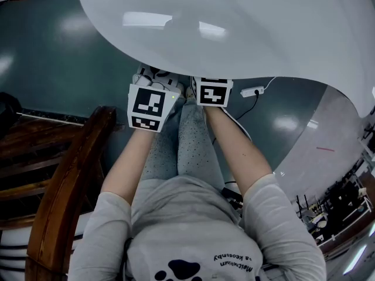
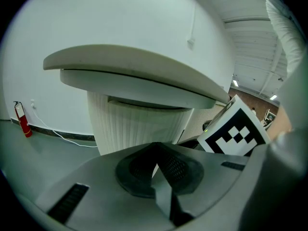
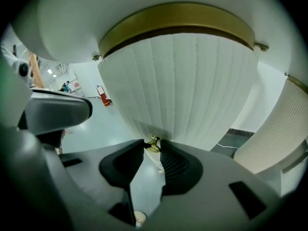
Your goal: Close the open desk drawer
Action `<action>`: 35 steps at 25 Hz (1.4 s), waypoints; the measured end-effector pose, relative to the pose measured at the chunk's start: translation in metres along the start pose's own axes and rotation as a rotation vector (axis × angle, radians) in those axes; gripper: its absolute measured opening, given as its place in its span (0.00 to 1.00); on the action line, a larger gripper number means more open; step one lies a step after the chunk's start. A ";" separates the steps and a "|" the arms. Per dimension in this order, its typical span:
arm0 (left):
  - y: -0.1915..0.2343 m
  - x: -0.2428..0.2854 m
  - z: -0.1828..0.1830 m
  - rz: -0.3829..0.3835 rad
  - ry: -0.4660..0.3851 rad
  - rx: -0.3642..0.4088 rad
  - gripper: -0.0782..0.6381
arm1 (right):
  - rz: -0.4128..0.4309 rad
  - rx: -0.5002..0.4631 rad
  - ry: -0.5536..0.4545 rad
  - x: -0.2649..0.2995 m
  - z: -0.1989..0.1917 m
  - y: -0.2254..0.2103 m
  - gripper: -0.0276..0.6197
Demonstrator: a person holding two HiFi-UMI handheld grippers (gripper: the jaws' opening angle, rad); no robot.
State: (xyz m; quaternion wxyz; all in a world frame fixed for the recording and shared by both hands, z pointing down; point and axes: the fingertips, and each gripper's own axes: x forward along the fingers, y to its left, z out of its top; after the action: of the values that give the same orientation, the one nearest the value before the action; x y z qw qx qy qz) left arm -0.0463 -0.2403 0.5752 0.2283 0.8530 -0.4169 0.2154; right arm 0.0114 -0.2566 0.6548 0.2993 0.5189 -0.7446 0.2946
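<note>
You're at the push itself: your right gripper (image 3: pixel 152 146) has its jaws partly open and closed on the small brass knob (image 3: pixel 153 143) of the drawer (image 3: pixel 183 81). The ribbed white front with its brass rim fills that gripper's view, dead ahead. The rim showing suggests the drawer stands out from under the desk top (image 1: pixel 234 22), so it looks not yet home. From your head the top hides it, beyond both of your grippers. Your left gripper (image 2: pixel 155 153) has its jaws together on nothing, just left of the right one, and has no part in this. Next, drive the knob straight away from you, along the drawer's run. Keep the wrist steady so the pads don't slip off the knob, until the front seats.
</note>
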 end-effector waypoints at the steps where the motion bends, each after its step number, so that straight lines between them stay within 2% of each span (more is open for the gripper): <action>1: 0.000 0.000 0.000 0.000 0.000 0.000 0.12 | 0.000 -0.003 -0.002 0.000 0.000 0.000 0.22; 9: -0.006 -0.006 -0.005 0.001 0.004 -0.004 0.12 | -0.006 -0.069 0.005 -0.010 -0.003 0.005 0.23; 12: -0.013 -0.008 -0.007 -0.003 0.012 -0.002 0.12 | -0.010 -0.060 0.011 -0.021 -0.010 0.003 0.22; 16: -0.022 -0.016 -0.008 -0.006 0.017 0.001 0.12 | -0.014 -0.049 -0.010 -0.040 -0.014 0.003 0.22; 21: -0.035 -0.031 -0.010 -0.013 0.027 0.015 0.12 | -0.005 -0.083 -0.054 -0.067 -0.009 0.012 0.19; 25: -0.044 -0.045 -0.002 -0.002 0.018 0.017 0.12 | -0.009 -0.077 -0.064 -0.088 -0.006 0.013 0.10; 35: -0.066 -0.079 0.029 0.017 -0.024 0.048 0.12 | -0.006 -0.091 -0.099 -0.137 0.010 0.016 0.07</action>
State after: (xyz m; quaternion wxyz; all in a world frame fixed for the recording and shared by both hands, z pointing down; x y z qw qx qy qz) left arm -0.0322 -0.1723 0.4934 0.2011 0.8572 -0.4214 0.2171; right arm 0.0338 -0.1779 0.5433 0.2862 0.5211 -0.7694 0.2336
